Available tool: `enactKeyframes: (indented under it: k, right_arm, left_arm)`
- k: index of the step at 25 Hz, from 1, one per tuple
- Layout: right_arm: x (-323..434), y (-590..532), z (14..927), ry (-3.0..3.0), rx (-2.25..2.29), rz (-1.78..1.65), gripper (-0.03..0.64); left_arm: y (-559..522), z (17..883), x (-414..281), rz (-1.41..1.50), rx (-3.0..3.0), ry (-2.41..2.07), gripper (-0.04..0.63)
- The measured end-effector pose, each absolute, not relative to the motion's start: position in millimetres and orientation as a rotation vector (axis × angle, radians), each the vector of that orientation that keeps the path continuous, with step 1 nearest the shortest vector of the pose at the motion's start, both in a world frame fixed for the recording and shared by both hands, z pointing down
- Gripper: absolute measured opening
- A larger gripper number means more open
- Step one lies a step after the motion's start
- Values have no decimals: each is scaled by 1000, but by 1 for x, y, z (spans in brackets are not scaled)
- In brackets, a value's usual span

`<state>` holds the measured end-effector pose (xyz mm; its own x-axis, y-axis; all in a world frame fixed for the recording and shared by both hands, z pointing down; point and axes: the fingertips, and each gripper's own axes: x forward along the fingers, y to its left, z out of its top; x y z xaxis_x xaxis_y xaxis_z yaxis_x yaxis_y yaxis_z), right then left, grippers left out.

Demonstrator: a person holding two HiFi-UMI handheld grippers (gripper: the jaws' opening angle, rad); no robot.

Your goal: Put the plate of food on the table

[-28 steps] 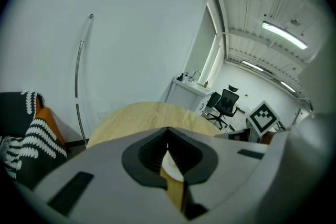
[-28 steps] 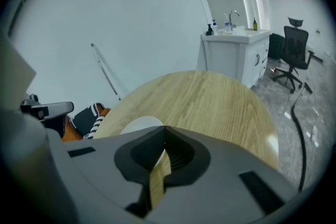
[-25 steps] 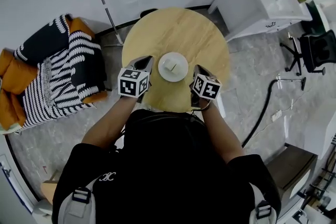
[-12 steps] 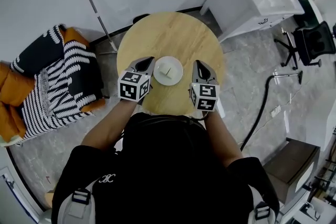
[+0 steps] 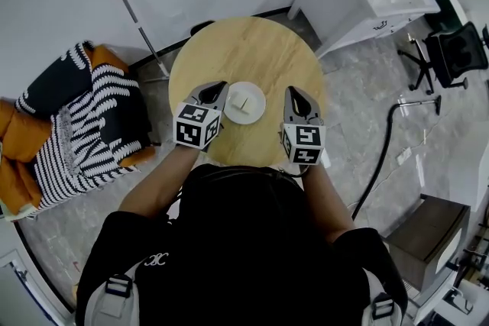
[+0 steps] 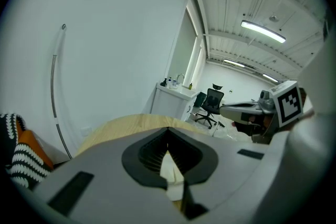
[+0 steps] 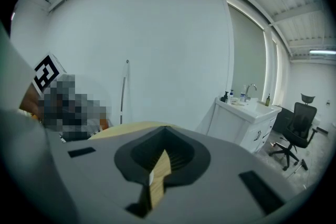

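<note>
Right claw (image 5: 293,91) backed off to 3 o'clock; plate (image 5: 257,109) sits mid-table (image 5: 244,50), left claw (image 5: 219,86) just beside its 9 o'clock rim, both claws closed, empty, so retract left straight outward without nudging the rim.

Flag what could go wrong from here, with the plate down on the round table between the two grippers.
1. The left gripper sits at the left rim of the plate, with a pale sliver between its nearly closed jaws. If that is the rim, pulling away could drag or tip the plate.
2. The food looks loose and could slide off if the plate is jolted.
</note>
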<state>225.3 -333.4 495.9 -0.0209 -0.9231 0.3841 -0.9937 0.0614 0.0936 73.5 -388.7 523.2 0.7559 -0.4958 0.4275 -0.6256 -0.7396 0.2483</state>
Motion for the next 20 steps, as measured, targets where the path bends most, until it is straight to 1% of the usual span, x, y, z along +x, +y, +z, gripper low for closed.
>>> enactKeyframes:
  k: [8, 20]
  right_arm:
    - [223, -331, 502, -2023, 1912, 336, 8]
    - [218, -330, 509, -2031, 1854, 311, 8]
  left_arm:
    - [-387, 525, 72, 488, 2574, -858, 8]
    - [-385, 536, 63, 509, 2545, -877, 8]
